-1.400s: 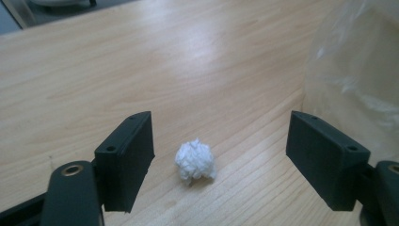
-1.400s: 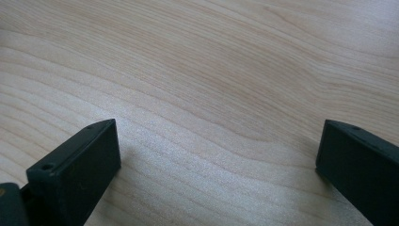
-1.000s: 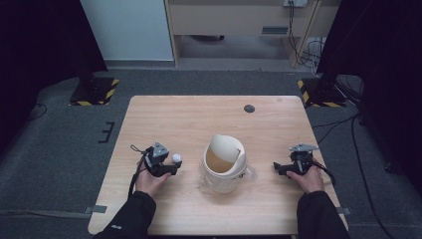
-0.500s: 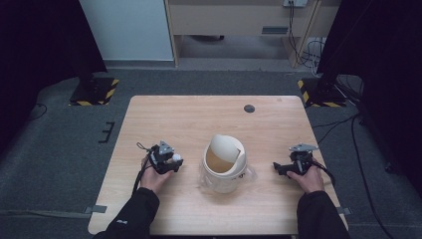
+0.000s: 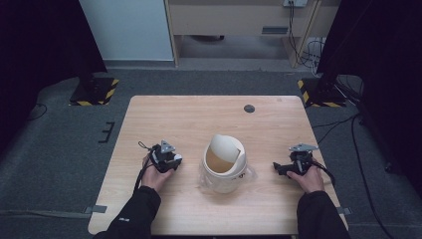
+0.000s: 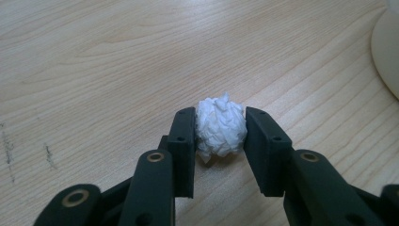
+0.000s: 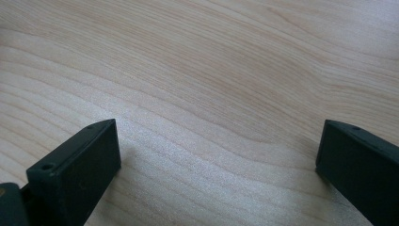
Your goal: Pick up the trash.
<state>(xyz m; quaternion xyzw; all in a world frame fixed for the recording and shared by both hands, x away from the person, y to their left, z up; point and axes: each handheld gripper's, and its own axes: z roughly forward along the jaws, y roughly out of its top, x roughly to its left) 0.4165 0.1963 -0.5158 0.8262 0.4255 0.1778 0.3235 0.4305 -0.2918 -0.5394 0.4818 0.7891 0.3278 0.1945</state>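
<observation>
**Paper wad pinched, bin next**

My left tongs (image 6: 220, 136) had just been closing, and their jaws now pressed on both sides of the crumpled white paper ball (image 6: 221, 129), which sat on the bench (image 5: 199, 119) to the left of the swing-lid bin (image 5: 225, 163), near it but not touching. My right tongs (image 7: 216, 155) rested on the bench on the bin's other side, jaws spread wide with nothing but bare wood between them.

I judged the grasp as the step in hand: the ball was caught but not yet lifted. The next move called for raising it clear of the bench, carrying it across to the bin and pushing it in through the tilted lid.

The ball was roughly round, so it had no real long axis or heading. The bin stood upright, and its lid opening seemed to face toward me, though the high view was too small to be sure.
</observation>
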